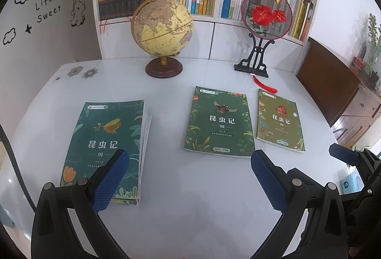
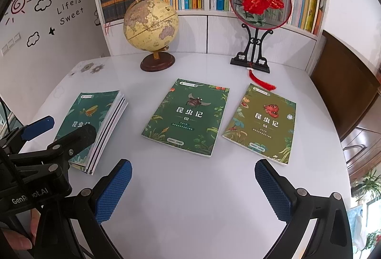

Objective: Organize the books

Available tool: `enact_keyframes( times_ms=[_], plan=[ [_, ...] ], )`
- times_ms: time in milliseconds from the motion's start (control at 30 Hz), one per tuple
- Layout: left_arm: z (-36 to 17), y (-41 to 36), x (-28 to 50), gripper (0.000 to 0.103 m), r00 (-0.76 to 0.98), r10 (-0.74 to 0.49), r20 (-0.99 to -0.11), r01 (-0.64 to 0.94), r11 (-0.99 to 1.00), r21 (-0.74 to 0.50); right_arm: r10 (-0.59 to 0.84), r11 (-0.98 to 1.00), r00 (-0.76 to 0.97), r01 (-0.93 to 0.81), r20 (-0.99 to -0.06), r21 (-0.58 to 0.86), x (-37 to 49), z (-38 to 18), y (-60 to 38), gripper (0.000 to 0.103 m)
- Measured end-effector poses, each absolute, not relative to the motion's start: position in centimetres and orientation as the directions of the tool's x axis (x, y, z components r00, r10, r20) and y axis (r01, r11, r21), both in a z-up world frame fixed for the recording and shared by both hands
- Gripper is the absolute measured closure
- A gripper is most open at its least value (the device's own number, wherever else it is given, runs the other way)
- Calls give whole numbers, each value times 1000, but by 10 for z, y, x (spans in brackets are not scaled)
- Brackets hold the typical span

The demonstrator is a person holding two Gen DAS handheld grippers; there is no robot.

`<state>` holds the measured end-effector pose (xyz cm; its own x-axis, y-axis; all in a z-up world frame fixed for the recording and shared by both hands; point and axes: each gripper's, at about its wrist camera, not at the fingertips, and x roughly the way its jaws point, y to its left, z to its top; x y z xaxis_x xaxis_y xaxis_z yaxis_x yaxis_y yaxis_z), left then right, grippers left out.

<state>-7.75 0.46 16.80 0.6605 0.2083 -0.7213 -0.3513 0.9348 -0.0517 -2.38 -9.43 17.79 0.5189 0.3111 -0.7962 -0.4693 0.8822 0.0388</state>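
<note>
Both the left hand-held gripper (image 1: 190,178) and right hand-held gripper (image 2: 193,190) hang open, empty. Three books lie along desk (image 1: 190,211) middle: stack (image 1: 107,144), book 02 (image 1: 220,122), book 04 (image 1: 279,119). Risk: thin covers slipping on glossy surface.

Globe (image 1: 162,27), embroidered fan (image 1: 266,14) on stand, white table (image 1: 190,199).

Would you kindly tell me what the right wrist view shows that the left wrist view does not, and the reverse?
Only the right wrist view shows the sun sticker on the wall and a person's fingers. Only the left wrist view shows the koala sticker. Both show three green books lying flat on the white table, numbered 01, 02 and 04, plus the globe and round fan.
</note>
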Motion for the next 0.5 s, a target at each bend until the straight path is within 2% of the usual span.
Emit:
enact_keyframes(
  times_ms=[500],
  plan=[
    [162, 5, -75, 1, 647, 195, -738, -350, 935, -60, 307, 878, 508, -477, -805, 34, -24, 174, -91, 0]
  ],
)
